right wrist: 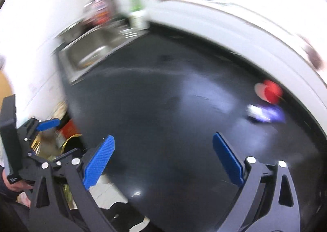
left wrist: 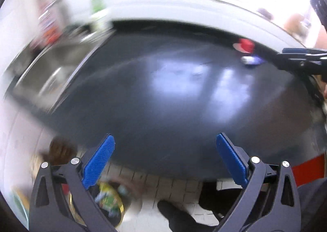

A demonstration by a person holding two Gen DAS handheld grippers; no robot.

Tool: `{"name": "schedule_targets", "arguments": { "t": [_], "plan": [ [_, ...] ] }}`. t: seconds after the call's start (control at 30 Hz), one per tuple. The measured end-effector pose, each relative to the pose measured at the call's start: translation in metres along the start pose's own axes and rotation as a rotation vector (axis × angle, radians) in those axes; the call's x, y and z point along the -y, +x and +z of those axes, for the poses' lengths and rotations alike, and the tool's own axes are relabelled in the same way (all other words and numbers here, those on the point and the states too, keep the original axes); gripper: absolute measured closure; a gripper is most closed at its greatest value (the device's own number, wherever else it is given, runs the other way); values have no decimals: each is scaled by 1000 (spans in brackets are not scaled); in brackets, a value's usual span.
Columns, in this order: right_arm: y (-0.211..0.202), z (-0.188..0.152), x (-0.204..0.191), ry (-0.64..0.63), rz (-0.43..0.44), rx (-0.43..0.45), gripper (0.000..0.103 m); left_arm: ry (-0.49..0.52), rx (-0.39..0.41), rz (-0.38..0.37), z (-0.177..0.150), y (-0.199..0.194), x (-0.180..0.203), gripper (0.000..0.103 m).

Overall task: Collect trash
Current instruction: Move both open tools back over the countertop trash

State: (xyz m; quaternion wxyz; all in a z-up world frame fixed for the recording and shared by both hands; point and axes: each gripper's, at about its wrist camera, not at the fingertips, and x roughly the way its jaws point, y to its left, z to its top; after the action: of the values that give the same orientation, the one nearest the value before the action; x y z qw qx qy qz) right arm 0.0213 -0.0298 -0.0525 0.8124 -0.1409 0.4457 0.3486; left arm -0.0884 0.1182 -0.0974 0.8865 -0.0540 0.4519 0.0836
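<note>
**Rig and wearer: appearance**

Left gripper (left wrist: 165,144): two black angular finger arms with triangular cut-outs, round silver screw heads at the pivots, flat blue pads (left wrist: 99,162) with a fine ribbed texture. Right gripper (right wrist: 163,146): same build, same blue pads (right wrist: 227,159) and silver screws. A black boxy block with a small white marking sits on the left unit in the right wrist view. The person wears dark sleeves and dark shoes (left wrist: 175,215).

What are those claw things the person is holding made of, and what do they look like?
Each is a black, plastic-looking frame with triangular cut-outs and silver rivets. The left gripper and the right gripper each end in two flat blue pads with a ribbed texture. The person wears dark sleeves.
</note>
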Motion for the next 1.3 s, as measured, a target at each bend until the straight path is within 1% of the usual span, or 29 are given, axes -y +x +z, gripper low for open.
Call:
{"name": "schedule_targets", "arguments": {
  "t": [0.07, 0.1, 0.17, 0.23, 0.33, 0.43, 0.57, 0.77, 0.87, 0.97, 1.17, 1.3],
  "plan": [
    [-15, -12, 46, 81, -50, 19, 10, 77, 14, -43, 20, 7, 34, 7],
    [-21, -17, 61, 107, -65, 25, 10, 126, 20, -70, 31, 12, 56, 7],
    [-32, -28, 99, 168, -101, 37, 10, 193, 30, -106, 46, 18, 88, 7],
    [-41, -40, 122, 207, -128, 46, 10, 246, 33, -134, 58, 25, 115, 7],
    [-50, -50, 148, 249, -142, 56, 10, 324, 29, -165, 68, 37, 154, 7],
    [-53, -58, 172, 272, -153, 61, 10, 367, 25, -172, 78, 49, 176, 7],
    [-48, -57, 195, 285, -145, 63, 10, 380, 10, -180, 90, 65, 194, 7],
    [-29, -43, 220, 273, -124, 54, 10, 395, -15, -171, 108, 98, 212, 7],
    [-14, -34, 235, 263, -115, 45, 10, 406, -19, -184, 120, 117, 222, 7],
    [5, -23, 252, 250, -100, 29, 10, 430, -24, -189, 134, 141, 234, 7],
    [42, 3, 292, 236, -80, -11, 10, 532, -30, -198, 161, 198, 268, 7],
    [68, 12, 313, 230, -61, -45, 10, 585, -59, -205, 177, 241, 283, 7]
  ]
}}
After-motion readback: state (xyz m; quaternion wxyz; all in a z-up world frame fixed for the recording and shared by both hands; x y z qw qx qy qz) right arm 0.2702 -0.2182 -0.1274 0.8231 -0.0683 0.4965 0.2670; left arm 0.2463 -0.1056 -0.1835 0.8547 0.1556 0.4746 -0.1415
